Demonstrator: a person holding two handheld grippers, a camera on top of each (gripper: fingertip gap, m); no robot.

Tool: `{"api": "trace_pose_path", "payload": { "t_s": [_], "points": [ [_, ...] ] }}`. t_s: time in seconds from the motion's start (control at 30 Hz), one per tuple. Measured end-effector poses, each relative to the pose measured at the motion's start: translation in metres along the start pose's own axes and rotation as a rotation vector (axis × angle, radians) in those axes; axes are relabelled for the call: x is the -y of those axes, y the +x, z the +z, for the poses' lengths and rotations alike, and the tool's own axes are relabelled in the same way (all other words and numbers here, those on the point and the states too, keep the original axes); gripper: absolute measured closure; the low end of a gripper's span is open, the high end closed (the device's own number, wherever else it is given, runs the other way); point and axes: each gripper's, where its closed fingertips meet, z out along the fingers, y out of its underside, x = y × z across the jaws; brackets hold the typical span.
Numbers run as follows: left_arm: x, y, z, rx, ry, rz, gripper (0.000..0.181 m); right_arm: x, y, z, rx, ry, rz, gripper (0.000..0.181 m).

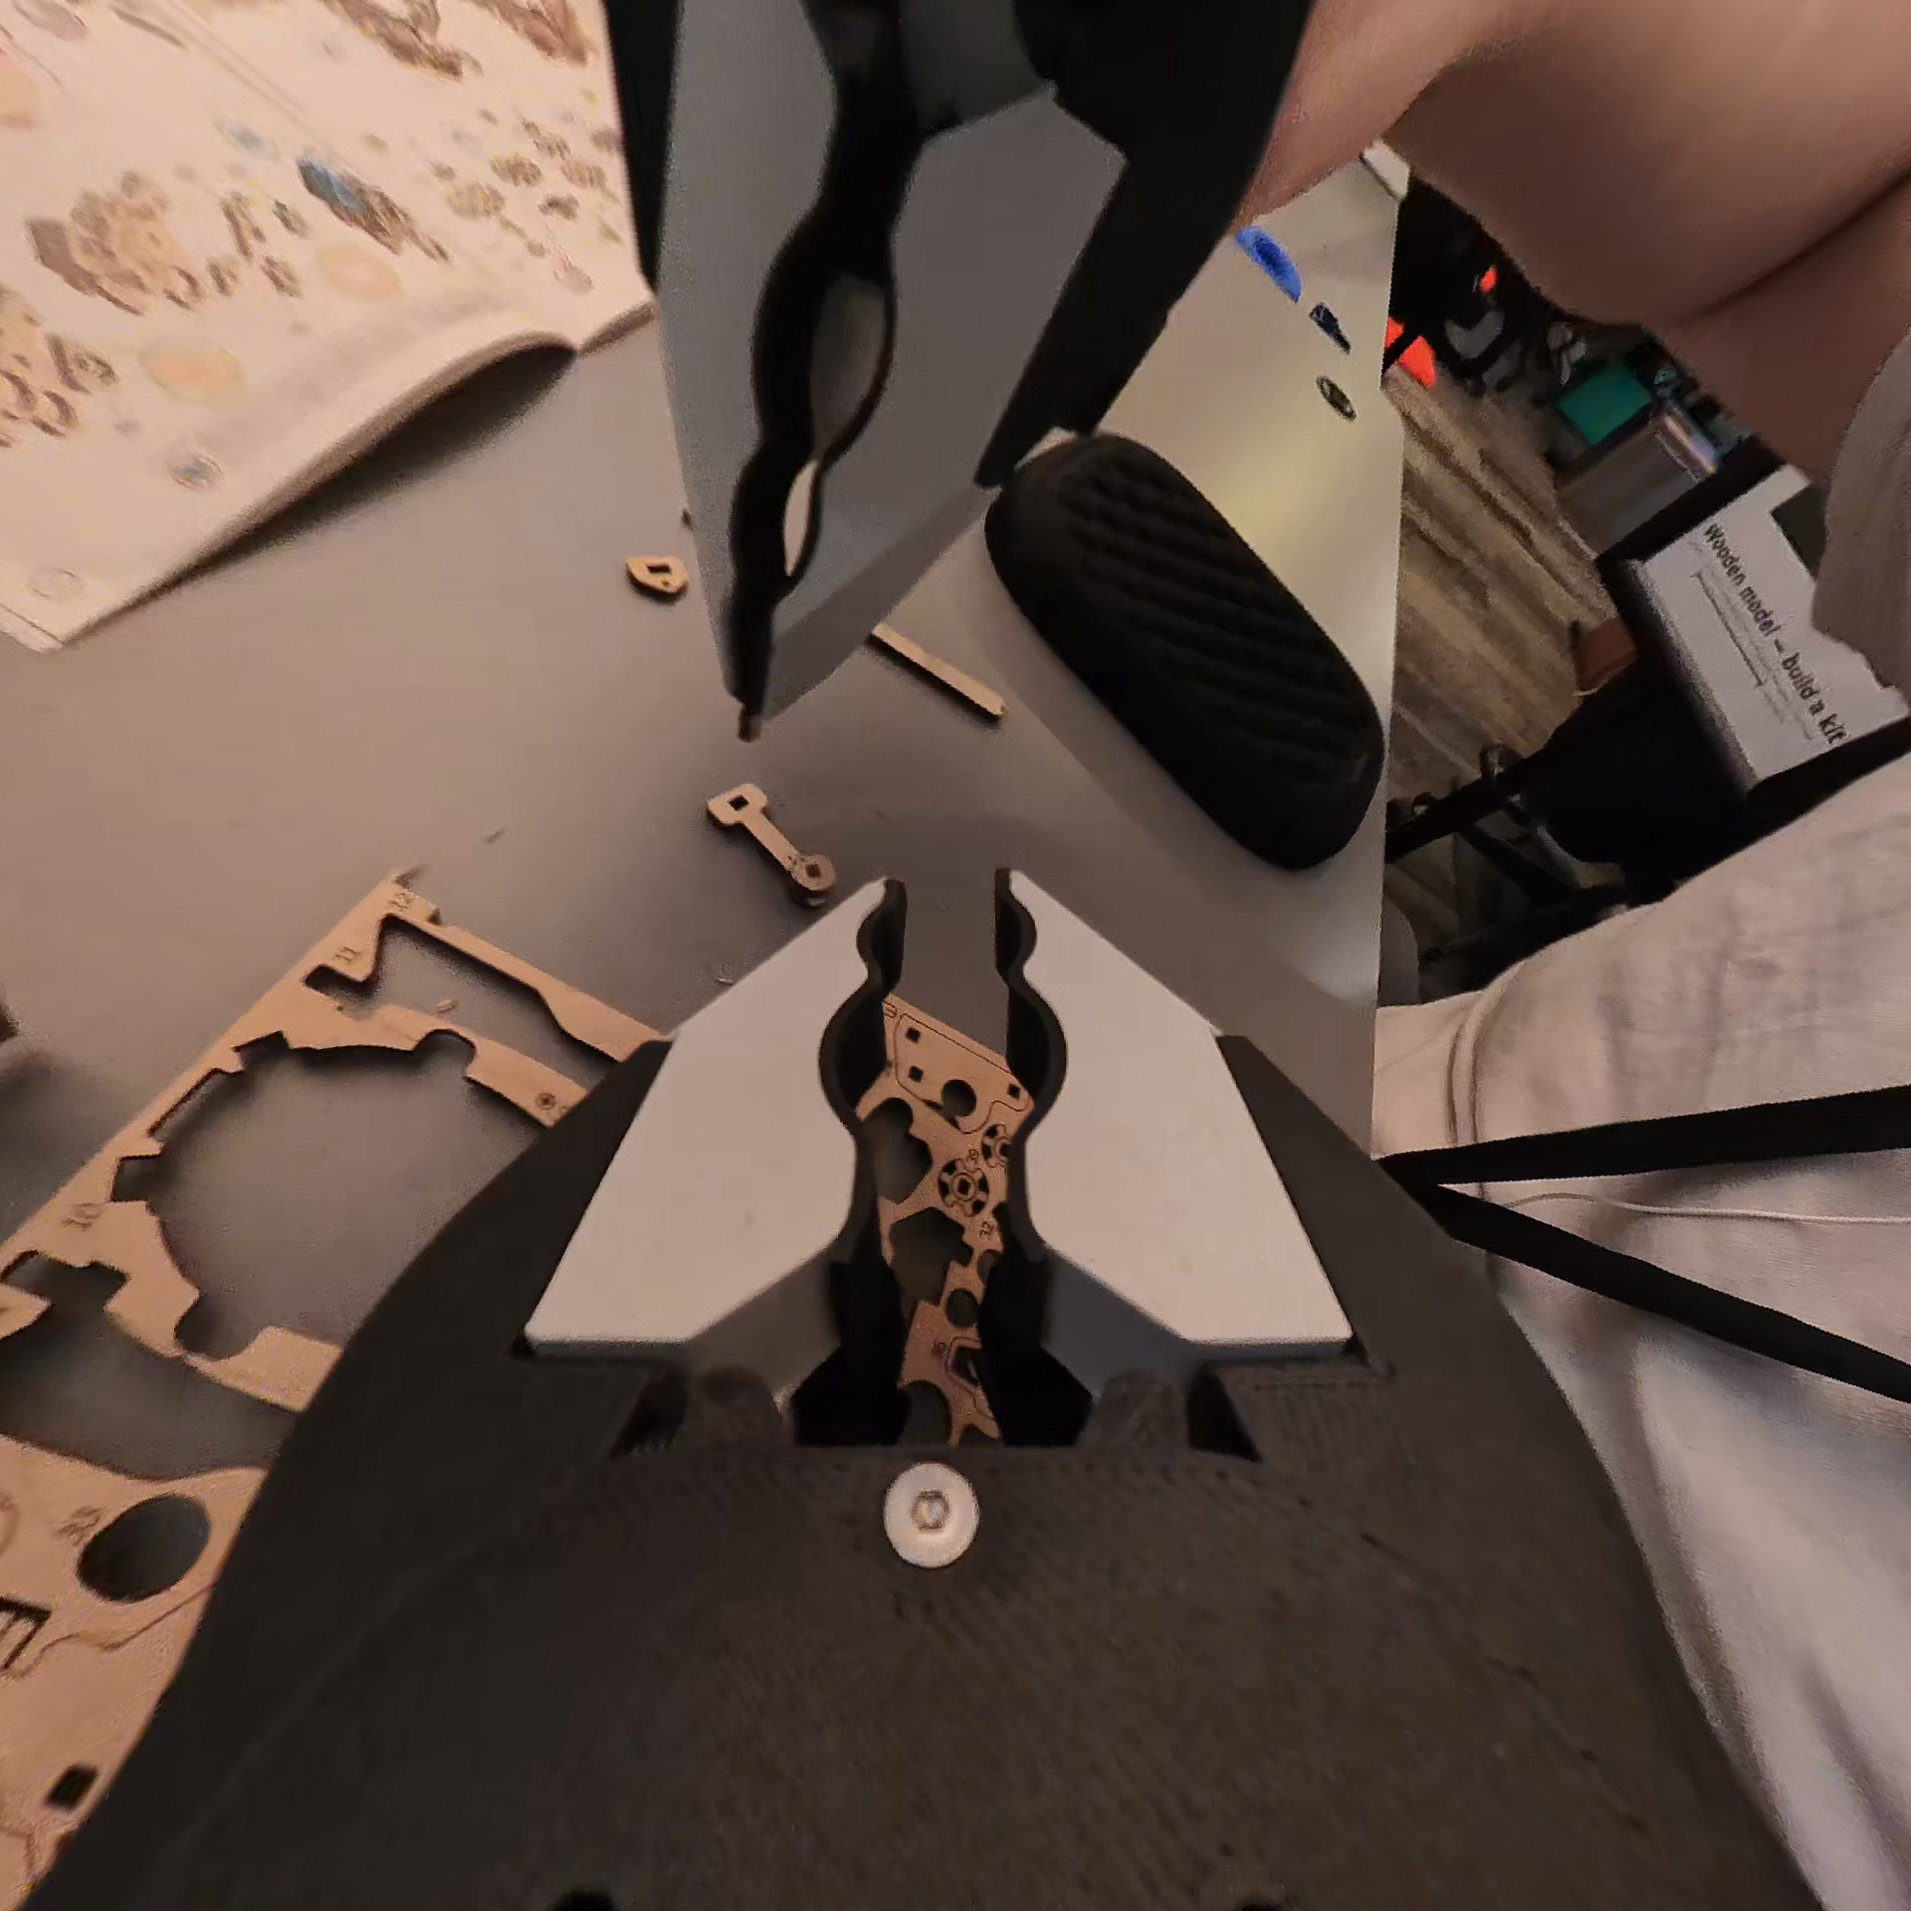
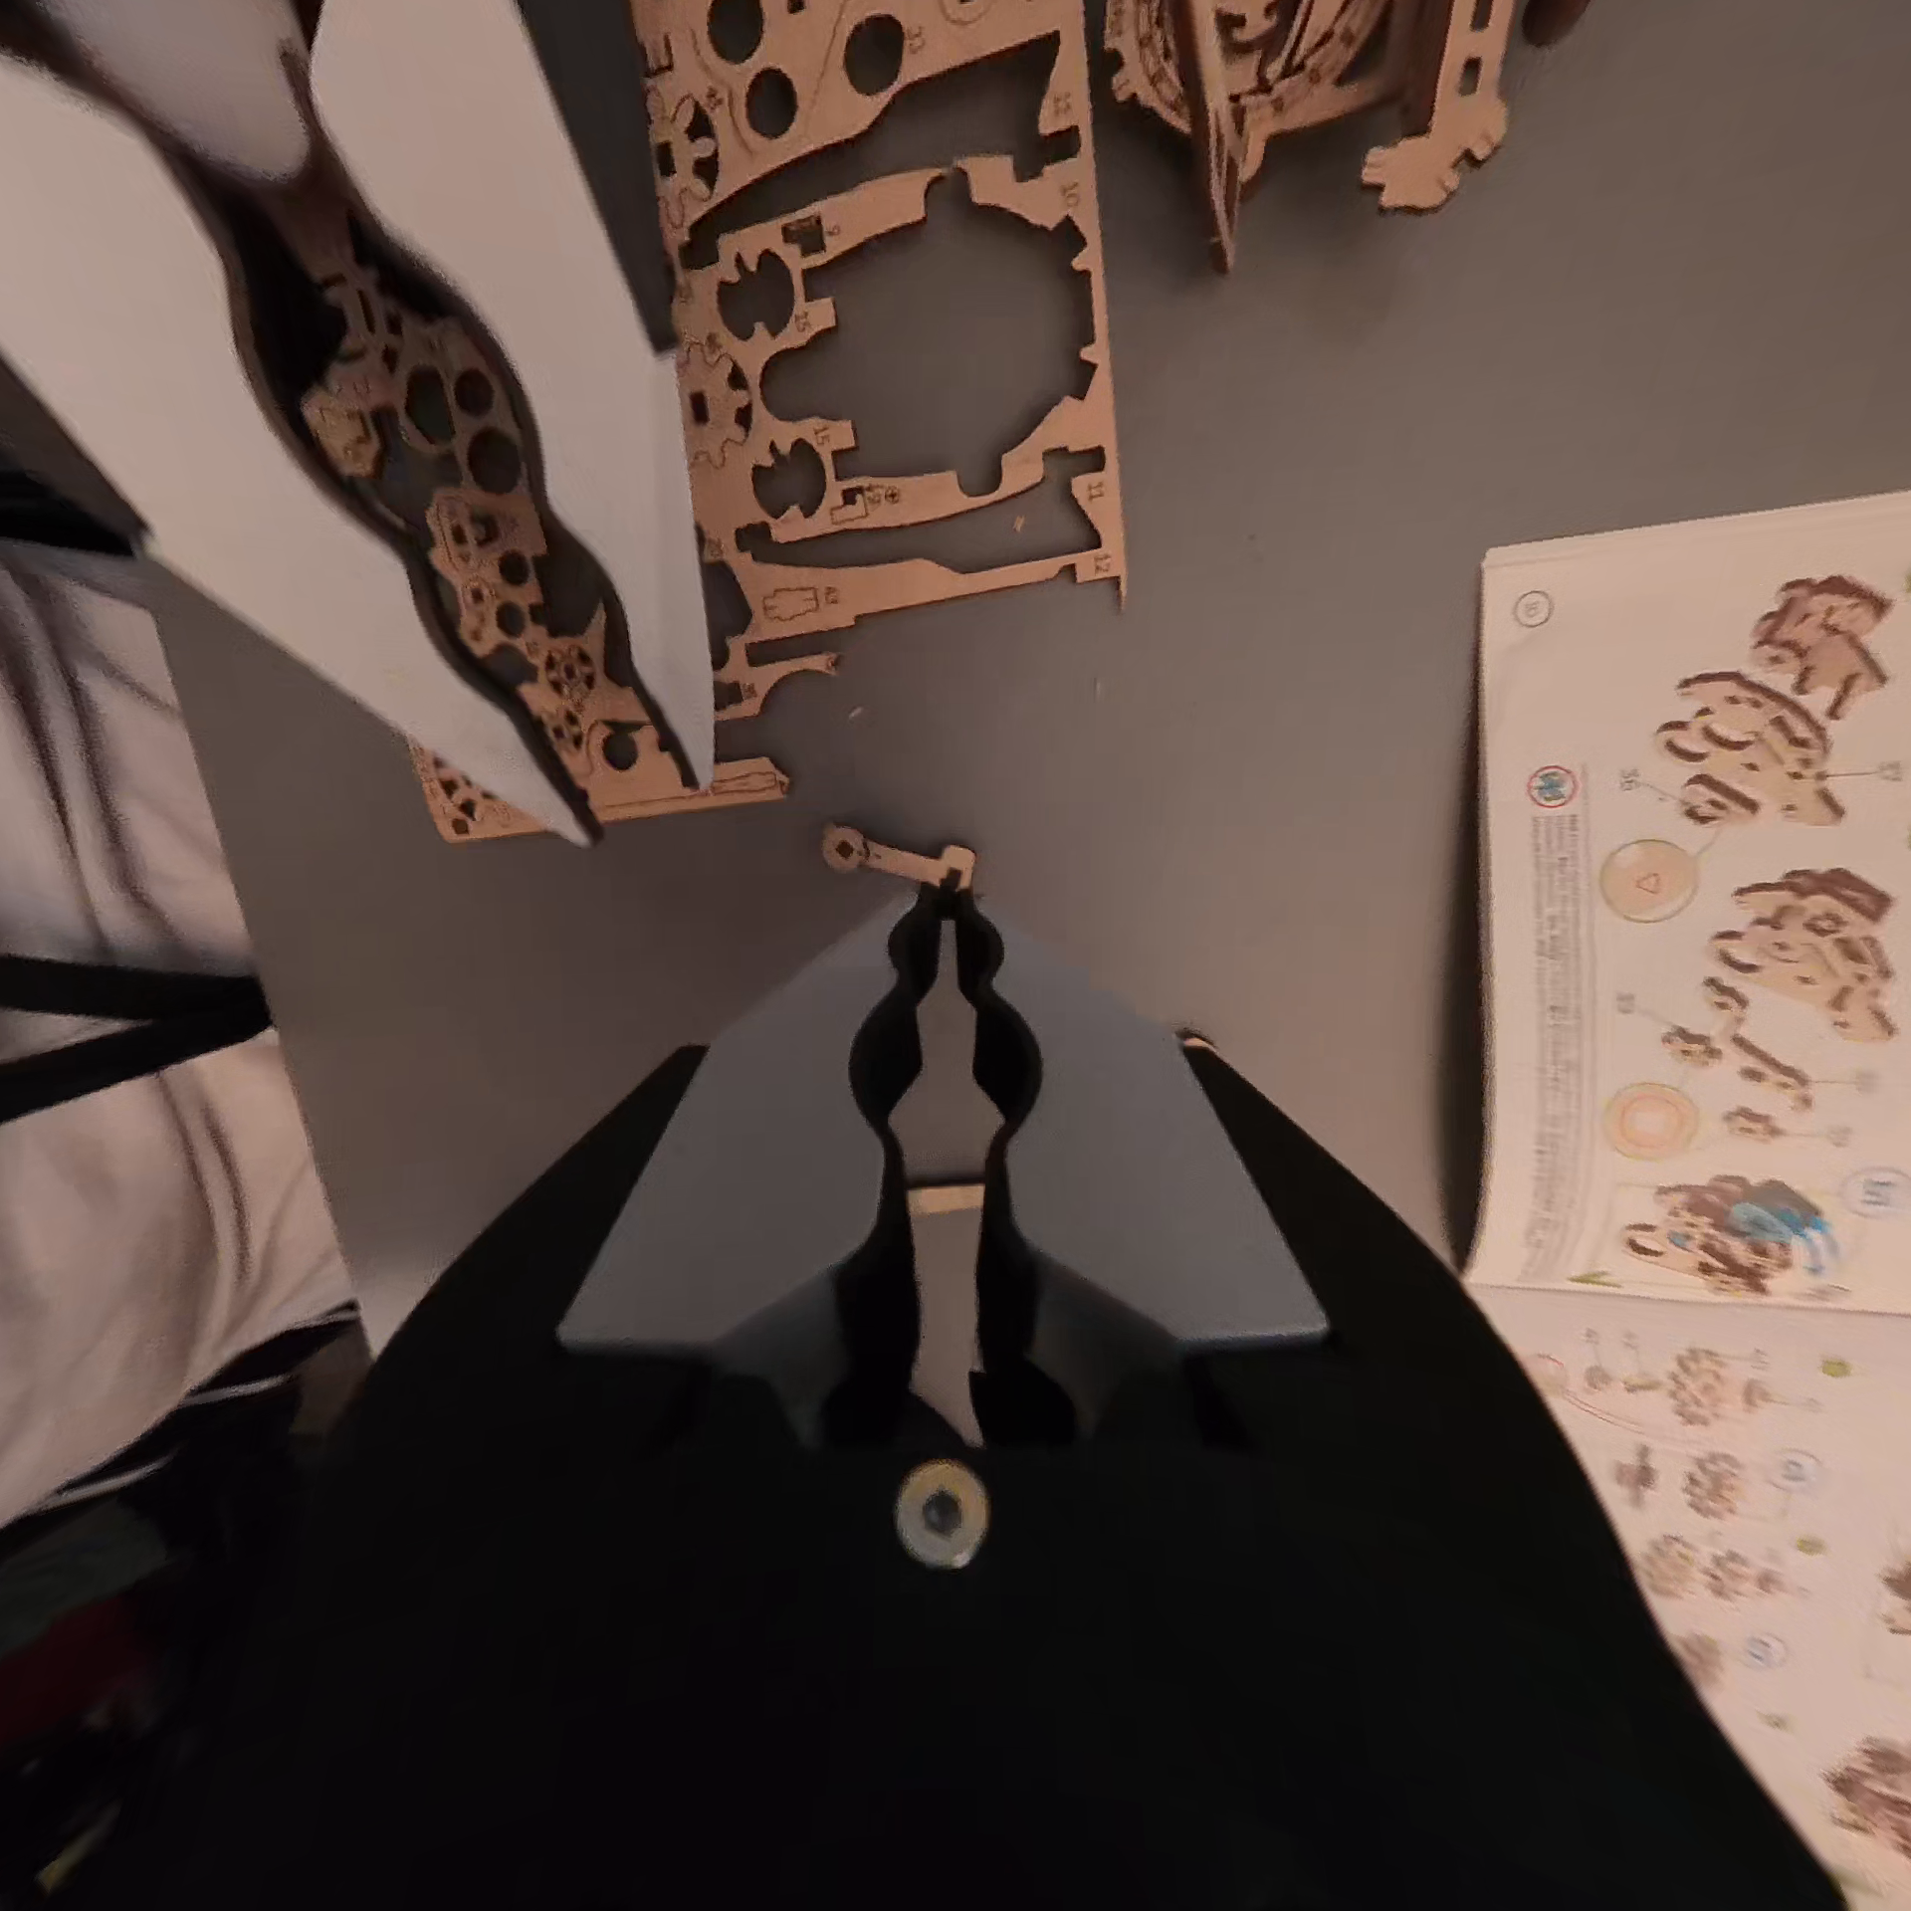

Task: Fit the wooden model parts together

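The right tongs (image 2: 943,902) sit at the centre of the right wrist view with their tips drawn together just below one end of a small lever-shaped wooden piece (image 2: 896,856) lying on the grey counter (image 2: 1293,724); whether they pinch it or only touch it cannot be told. The left tongs (image 1: 946,889) stand slightly apart at the tips, with a fretted wooden sheet (image 1: 946,1169) showing between the fingers lower down; whether they clamp it cannot be told. At upper centre of the right wrist view lies a mostly emptied parts sheet (image 2: 910,341), and at upper right a partly built wooden model (image 2: 1334,114). An instruction booklet (image 2: 1696,931) lies open at right. Judging by this, assembly is well begun, but small parts remain unfitted.
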Motion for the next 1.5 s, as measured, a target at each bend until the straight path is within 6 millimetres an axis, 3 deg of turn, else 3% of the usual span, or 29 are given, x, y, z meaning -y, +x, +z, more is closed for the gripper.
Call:
{"api": "trace_pose_path", "payload": {
  "t_s": [0.27, 1.5],
  "points": [
    [-0.011, -0.007, 0.010, 0.078, -0.071, 0.051, 0.164, -0.010, 0.002, 0.019, 0.016, -0.077, 0.082, 0.181],
    [-0.010, -0.007, 0.006, 0.064, -0.057, 0.038, 0.167, -0.008, -0.002, 0.020, 0.013, -0.110, 0.109, 0.181]
  ]
}}
